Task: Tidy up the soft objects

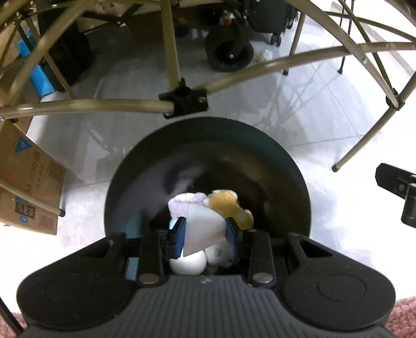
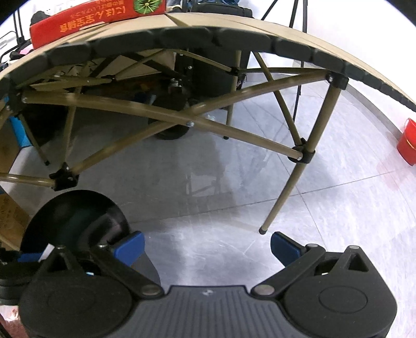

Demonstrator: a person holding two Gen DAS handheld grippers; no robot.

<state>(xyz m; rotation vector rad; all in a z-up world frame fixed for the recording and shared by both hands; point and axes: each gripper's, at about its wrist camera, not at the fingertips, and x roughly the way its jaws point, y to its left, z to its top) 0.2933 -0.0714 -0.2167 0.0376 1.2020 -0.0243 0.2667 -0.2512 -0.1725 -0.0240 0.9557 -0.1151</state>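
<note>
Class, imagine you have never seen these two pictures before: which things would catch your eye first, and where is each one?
First, the left gripper, shut on a soft toy in white, pale purple and yellow, right above a round black bin on the pale floor. In the right wrist view, the right gripper stands open and empty over bare tiles. Above it curves a folding table's edge, with a red box on top.

A glossy pale tiled floor [image 2: 208, 182] reflected overhead light beneath a folding table [image 2: 260, 28] with crossed khaki legs [image 2: 280, 192]. A red box [image 2: 98, 18] lay on the tabletop at 11 o'clock, cardboard cartons [image 1: 28, 182] (printed, partly blurred) leaned at 9 o'clock, and a red bucket [image 2: 407, 143] stood at 3 o'clock.
</note>
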